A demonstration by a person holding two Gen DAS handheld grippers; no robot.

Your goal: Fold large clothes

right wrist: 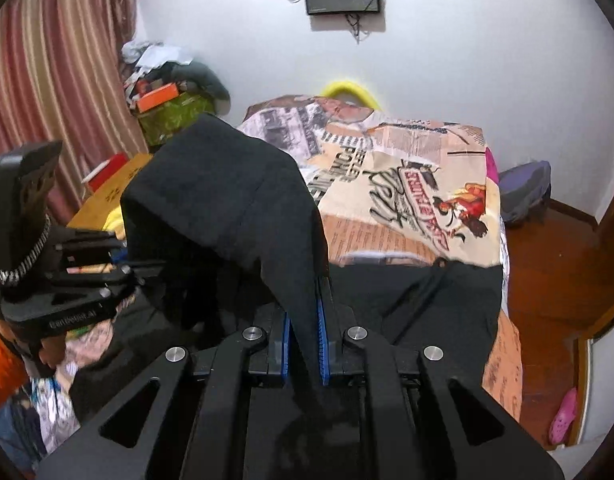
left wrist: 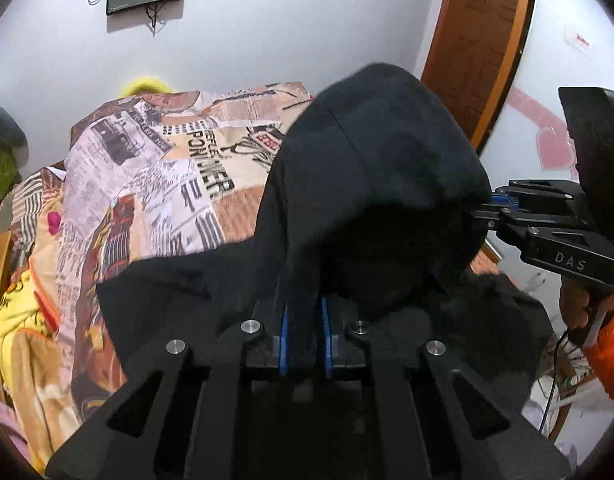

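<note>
Both tools are clamped on the black garment (left wrist: 379, 168). The left tool (left wrist: 305, 336) pinches a fold at 6 o'clock. The right tool (right wrist: 305, 344) grips another fold above the bed (right wrist: 427, 184).

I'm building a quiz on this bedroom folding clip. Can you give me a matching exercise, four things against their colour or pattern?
Things:
1. garment held by both grippers
2. bedspread
3. curtain
4. clog on the floor

Colours or patterns:
A. pink
B. newspaper-style print
C. black
D. red and cream stripes

Pairs: 1-C, 2-B, 3-D, 4-A

The left gripper and right gripper each pinch the black cloth.
</note>
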